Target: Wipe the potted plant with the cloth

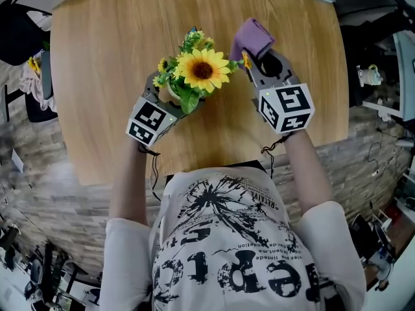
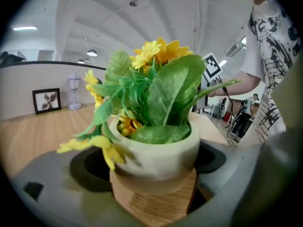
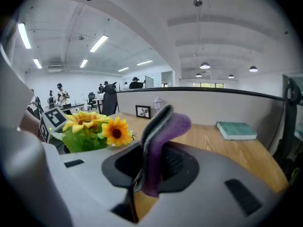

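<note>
Firmly clenched on a cream round pot with a wooden base (image 2: pixel 158 160), the left gripper (image 1: pixel 165 99) presses one jaw against each side of it. The pot's yellow sunflowers and green leaves (image 1: pixel 198 70) rise above the round light-wood table (image 1: pixel 97 76). Just to the right of the blooms, the right gripper (image 1: pixel 258 60) pinches a folded purple cloth (image 3: pixel 158 141) upright between its closed jaws. The cloth is near the plant but not touching it. A teal book (image 3: pixel 236 130) lies farther off on the table.
</note>
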The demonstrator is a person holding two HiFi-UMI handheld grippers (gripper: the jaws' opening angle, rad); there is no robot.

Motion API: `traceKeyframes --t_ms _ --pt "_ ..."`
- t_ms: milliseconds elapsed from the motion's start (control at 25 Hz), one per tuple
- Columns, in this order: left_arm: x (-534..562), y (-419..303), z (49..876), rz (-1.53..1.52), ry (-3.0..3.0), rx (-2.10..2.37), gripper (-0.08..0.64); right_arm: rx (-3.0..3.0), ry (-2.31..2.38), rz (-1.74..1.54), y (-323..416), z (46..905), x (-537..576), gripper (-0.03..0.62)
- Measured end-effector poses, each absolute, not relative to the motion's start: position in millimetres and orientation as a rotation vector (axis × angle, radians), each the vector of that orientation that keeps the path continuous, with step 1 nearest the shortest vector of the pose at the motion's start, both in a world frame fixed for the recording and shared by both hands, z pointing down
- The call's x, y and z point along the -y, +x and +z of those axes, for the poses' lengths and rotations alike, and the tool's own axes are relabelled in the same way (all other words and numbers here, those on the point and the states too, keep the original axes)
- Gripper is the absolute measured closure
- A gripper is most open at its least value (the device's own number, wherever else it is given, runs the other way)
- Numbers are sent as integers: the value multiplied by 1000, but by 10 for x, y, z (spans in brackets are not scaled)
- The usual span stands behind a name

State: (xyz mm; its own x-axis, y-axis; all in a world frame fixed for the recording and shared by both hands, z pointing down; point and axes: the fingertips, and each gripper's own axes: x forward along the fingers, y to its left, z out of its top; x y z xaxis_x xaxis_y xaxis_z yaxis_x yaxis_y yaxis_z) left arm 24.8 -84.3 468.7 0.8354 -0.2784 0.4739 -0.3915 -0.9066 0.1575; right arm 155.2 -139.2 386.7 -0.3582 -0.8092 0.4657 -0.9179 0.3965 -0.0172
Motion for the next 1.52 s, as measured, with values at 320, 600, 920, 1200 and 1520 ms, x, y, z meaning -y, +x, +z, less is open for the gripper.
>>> traceKeyframes --t_ms 320,600,920,1200,1520 --pt "864 227 5110 798 2785 401 48 2253 1489 275 1468 3986 1511 512" --pt "933 239 5213 846 2863 287 48 2242 1486 322 1460 4111 1541 512" --pt "1051 265 5149 806 2819 291 0 2226 1468 313 1374 4084 1525 512" --pt "1075 179 5014 741 2785 395 -26 2232 1492 278 1352 3918 1499 512" --pt "1140 -28 4230 567 2853 628 62 2261 1525 195 1320 3598 1458 512"
